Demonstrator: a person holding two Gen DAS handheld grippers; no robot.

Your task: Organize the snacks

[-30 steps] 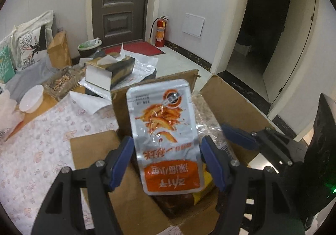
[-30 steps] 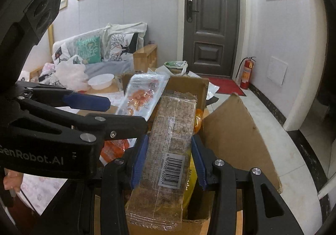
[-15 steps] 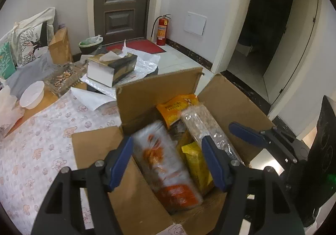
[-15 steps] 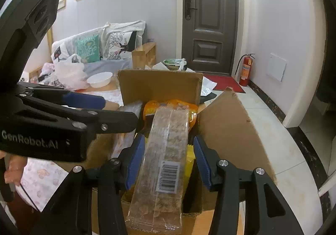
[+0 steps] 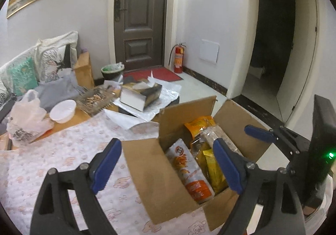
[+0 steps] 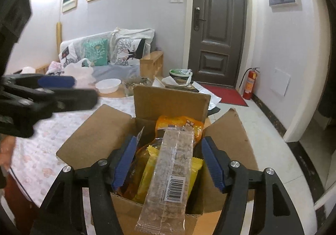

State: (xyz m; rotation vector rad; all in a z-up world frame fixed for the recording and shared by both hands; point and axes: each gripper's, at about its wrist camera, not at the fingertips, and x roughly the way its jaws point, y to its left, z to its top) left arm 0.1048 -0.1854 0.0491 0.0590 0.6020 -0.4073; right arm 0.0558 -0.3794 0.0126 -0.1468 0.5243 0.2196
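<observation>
Cardboard box (image 6: 100,136) holds crinkly packets; clear grain bar (image 6: 170,174) seemingly leaning.

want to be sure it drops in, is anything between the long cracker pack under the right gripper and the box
Nothing visible. The cracker pack already leans into the open box, resting on other snack packets.

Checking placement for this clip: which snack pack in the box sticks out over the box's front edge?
The long clear cereal bar pack with the barcode. It overhangs the cardboard box rim between the open right gripper pads; the other packs stay inside.
</observation>
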